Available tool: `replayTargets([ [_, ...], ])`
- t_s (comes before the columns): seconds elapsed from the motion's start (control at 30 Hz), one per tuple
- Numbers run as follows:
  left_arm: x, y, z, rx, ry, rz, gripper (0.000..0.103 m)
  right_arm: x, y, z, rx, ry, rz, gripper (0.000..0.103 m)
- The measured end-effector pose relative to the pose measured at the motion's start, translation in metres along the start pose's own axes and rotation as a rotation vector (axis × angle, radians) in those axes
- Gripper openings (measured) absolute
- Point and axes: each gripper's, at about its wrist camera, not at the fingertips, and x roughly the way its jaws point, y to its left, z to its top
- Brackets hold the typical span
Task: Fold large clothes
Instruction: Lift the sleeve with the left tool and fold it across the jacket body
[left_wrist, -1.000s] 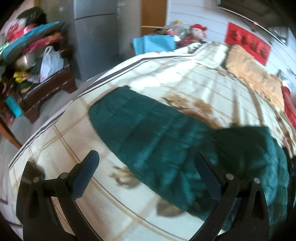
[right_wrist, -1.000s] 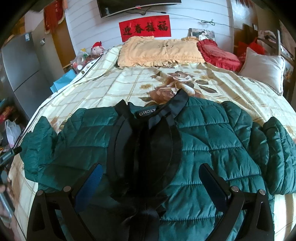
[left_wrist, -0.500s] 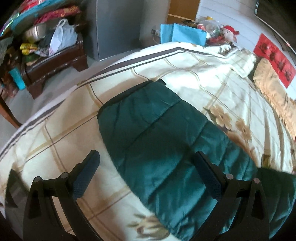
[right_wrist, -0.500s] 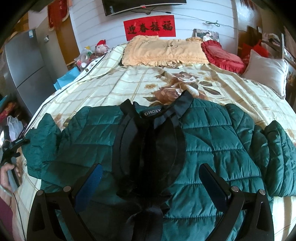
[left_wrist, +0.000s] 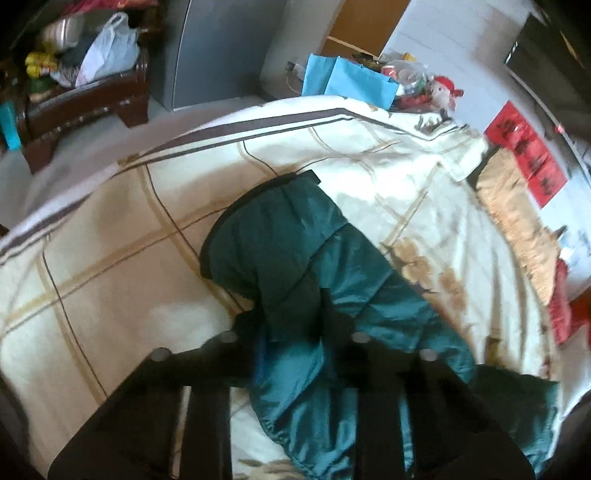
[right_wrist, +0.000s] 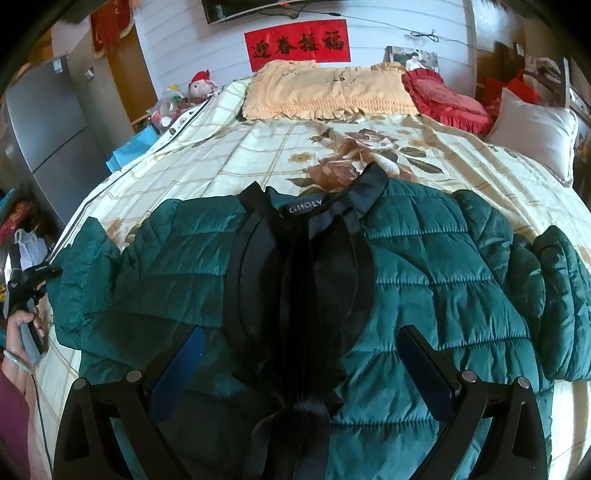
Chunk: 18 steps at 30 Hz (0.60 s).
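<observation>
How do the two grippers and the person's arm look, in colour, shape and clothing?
Each gripper, the right gripper and the left gripper, is a black frame with silver rivets. The right fingers carry blue ribbed pads. A maroon sleeve and a thin cable show at the left edge.

One green jacket (right_wrist: 424, 266), three pillows (right_wrist: 328, 92), two grippers (right_wrist: 301, 373).

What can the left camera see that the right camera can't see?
Only the left wrist view shows the left gripper up close, shut on the green jacket's sleeve, and a dark wooden bench piled with bags. Only the right wrist view shows the right gripper open over the jacket's black collar, plus the yellow pillow and red cushion. Both show the green jacket, the flowered bedspread, the red wall banner and the grey fridge.
</observation>
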Motion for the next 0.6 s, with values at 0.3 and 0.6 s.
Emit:
replayTargets([
  [0.3, -0.049, -0.008, -0.010, 0.028, -0.044, -0.097, 0.015, -0.012, -0.005, -0.001, 0.021, -0.014, 0.002, 0.103],
  [0.6, -0.116, -0.037, -0.030, 0.100, -0.085, -0.232, 0.014, -0.028, -0.004, -0.003, 0.015, -0.037, 0.000, 0.103],
])
